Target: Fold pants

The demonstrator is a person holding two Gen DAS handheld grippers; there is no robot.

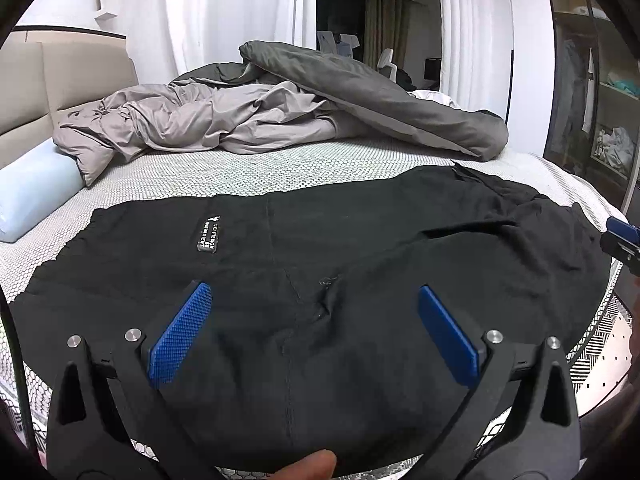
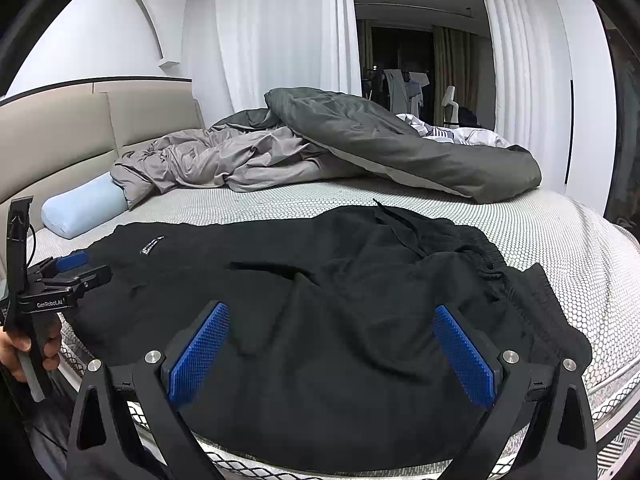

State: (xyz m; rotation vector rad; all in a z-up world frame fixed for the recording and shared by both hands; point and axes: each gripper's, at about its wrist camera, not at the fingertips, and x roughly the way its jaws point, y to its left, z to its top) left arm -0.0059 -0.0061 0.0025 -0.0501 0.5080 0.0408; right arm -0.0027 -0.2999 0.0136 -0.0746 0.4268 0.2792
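pants (image 1: 360, 240): soft, floppy, light | grab edge near waistband (image 2: 492, 264) | left gripper (image 1: 314, 328) fingers wide apart, empty | right gripper (image 2: 332, 352) wide apart, empty

Both wrist views low, near, sharing pants (image 1: 360, 240)

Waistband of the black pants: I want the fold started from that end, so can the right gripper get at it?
Probably yes. The right gripper is open over the black pants, and the waistband lies uncovered just ahead to its right.
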